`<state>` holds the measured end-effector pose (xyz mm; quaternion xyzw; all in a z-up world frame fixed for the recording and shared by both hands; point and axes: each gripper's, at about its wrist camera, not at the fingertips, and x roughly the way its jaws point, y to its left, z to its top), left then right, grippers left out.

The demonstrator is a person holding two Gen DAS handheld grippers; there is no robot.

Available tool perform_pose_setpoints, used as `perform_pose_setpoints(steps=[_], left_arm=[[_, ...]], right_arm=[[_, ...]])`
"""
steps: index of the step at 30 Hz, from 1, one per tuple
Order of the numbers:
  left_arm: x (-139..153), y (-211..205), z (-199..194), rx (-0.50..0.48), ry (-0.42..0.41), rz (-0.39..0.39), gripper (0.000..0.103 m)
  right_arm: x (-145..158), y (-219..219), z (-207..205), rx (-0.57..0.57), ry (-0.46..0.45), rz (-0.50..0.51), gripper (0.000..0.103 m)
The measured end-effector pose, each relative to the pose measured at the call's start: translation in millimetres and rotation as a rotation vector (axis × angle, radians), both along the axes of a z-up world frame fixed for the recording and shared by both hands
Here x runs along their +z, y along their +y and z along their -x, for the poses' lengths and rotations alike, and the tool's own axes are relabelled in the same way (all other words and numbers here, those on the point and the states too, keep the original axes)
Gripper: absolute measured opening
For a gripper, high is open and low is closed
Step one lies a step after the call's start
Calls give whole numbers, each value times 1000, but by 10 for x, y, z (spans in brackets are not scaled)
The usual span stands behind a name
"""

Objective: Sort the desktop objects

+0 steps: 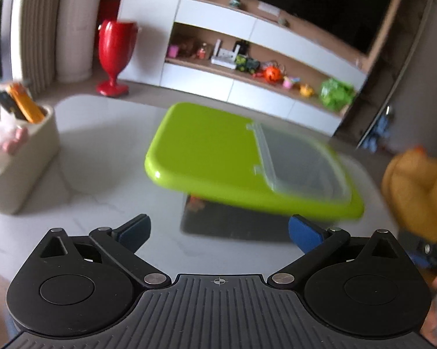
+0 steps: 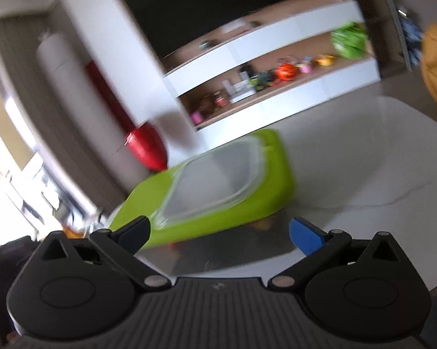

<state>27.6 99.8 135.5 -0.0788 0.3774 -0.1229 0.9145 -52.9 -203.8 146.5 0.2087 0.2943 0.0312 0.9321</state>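
A lime-green box with a clear lid panel (image 1: 218, 157) sits on the white marble table (image 1: 108, 145), over a dark reflection. It also shows in the right wrist view (image 2: 233, 200), tilted and blurred. My left gripper (image 1: 220, 232) is open and empty, just in front of the box. My right gripper (image 2: 220, 234) is open and empty, close to the box's near edge. A beige pen holder (image 1: 23, 157) with an orange and a black pen stands at the table's left, with fingers on it.
A red goblet-shaped vase (image 1: 115, 55) stands on the floor beyond the table. A white shelf unit (image 1: 247, 67) with small toys runs along the back wall. A person's yellow sleeve (image 1: 416, 192) is at the right. The table edge (image 2: 422, 276) is near right.
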Motion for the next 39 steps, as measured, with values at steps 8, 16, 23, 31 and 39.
perform_pose_setpoints(steps=[8,16,23,31,39], left_arm=[[-342,-88,614,9,55,2,103],[-144,-152,995,-1,-47,-73,103],[-152,-172,1036,14,-86,-107,103],[-182,-44,946,56,-85,-118,103],[-231,-59,902,49,-73,-122,103]], right_arm=[[-1,742,445,23,64,268,103],[-230,725,588,106,140,163,103],[-219,803,649,87,98,210,103],[-213,793,638,62,83,245,103],[-235,722,602,47,98,239,103]])
